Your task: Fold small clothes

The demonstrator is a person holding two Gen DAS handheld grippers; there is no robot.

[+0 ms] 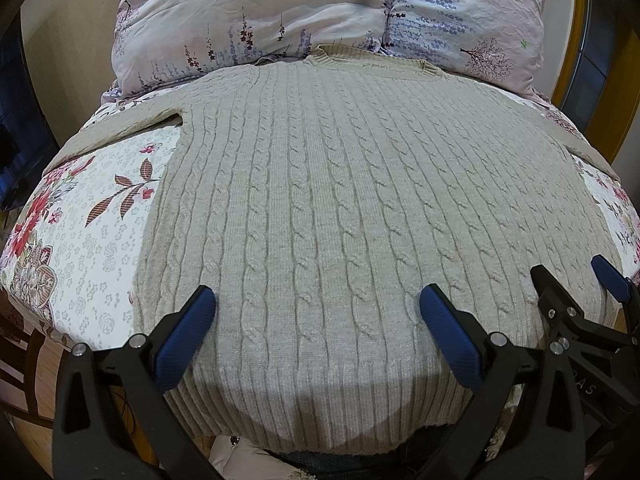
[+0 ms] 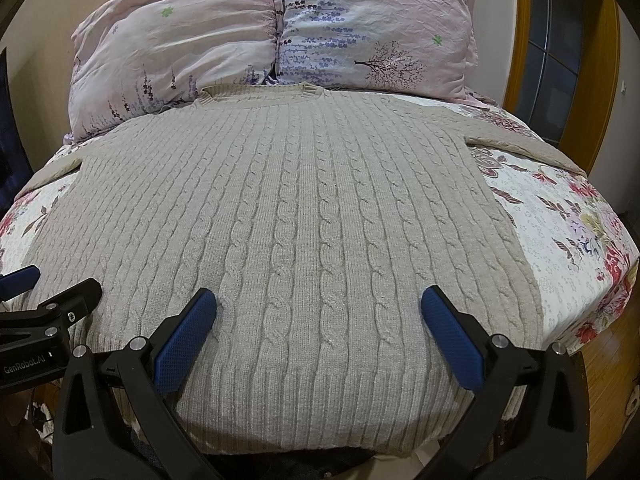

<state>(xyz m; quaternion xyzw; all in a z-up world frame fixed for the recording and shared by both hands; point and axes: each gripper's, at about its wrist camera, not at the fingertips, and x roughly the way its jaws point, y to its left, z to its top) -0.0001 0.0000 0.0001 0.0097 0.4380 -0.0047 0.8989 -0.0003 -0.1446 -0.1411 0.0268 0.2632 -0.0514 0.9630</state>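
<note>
Sweater flat on the bed, hem toward both jaws, nothing gripped yet.

Left wrist view: the left gripper [image 1: 316, 312] has its jaws spread wide and they pinch nothing; the grey cable-knit sweater [image 1: 320, 184] lies straight ahead of them, its ribbed hem [image 1: 320, 412] under and just behind the fingertips, and its long axis runs away from the jaws toward the collar [image 1: 376, 60] and the pillows [image 1: 280, 12]. The right gripper [image 1: 576, 276] shows just beside, to the right of these jaws, near the hem's right corner.
Right wrist view: the right gripper [image 2: 318, 312] is also spread and empty, over the middle of the hem. One sleeve [image 2: 524, 140] goes off to the far right of the jaws across the floral bed sheet [image 2: 560, 232]; this arm is the nearer one for it, I think, though the sleeve's end is cut off at the edge.
</note>
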